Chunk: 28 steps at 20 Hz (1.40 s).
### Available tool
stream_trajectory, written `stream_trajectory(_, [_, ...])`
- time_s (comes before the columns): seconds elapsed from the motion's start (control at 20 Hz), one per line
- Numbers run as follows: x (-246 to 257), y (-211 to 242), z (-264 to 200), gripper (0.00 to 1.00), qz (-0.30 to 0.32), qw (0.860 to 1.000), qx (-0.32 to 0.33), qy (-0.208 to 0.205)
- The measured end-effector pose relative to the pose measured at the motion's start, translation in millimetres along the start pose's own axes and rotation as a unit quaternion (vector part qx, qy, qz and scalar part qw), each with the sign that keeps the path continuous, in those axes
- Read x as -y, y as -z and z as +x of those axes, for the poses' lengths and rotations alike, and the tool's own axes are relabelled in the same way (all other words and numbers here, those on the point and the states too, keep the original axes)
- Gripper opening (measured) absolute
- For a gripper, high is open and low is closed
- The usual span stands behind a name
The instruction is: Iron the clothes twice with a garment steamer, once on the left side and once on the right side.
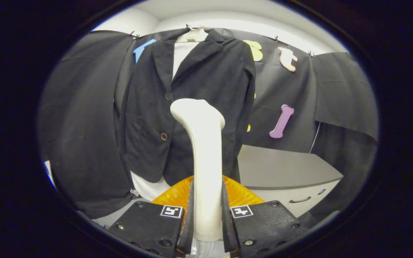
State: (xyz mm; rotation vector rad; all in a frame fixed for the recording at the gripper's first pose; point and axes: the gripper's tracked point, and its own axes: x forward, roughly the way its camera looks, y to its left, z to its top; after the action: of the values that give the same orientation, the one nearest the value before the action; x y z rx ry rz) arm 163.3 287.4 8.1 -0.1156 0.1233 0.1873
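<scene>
A cream garment steamer (203, 157) stands upright between my fingers, and my gripper (206, 215) is shut on its handle. Its curved head points toward a dark blazer (192, 107) that hangs ahead on a pale hanger (193, 35) over a white shirt (181, 57). The steamer head sits in front of the blazer's middle, near the button line; whether it touches the cloth I cannot tell. The shirt's white hem (149, 188) shows below the blazer.
An orange ribbed object (177, 193) lies just behind the fingers at the steamer's base. A grey cabinet (285, 172) with a drawer handle (300, 200) stands to the right of the blazer. Black cloth walls close the booth on all sides.
</scene>
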Motion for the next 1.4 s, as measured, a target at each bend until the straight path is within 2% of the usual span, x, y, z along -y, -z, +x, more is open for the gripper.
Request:
stream_trajectory(0.35, [-20.5,-89.2,-14.5,0.36,0.017,0.997,0.069,-0.023])
stream_trajectory(0.85, [-77.0,-216.0,-24.3,0.36,0.022,0.985,0.164,-0.052])
stream_trajectory(1.15, [-111.9,-262.4,-14.2,0.36,0.022,0.980,0.189,-0.053])
stream_trajectory(1.4, [-139.4,-282.4,-2.5,0.36,0.013,0.980,0.194,-0.048])
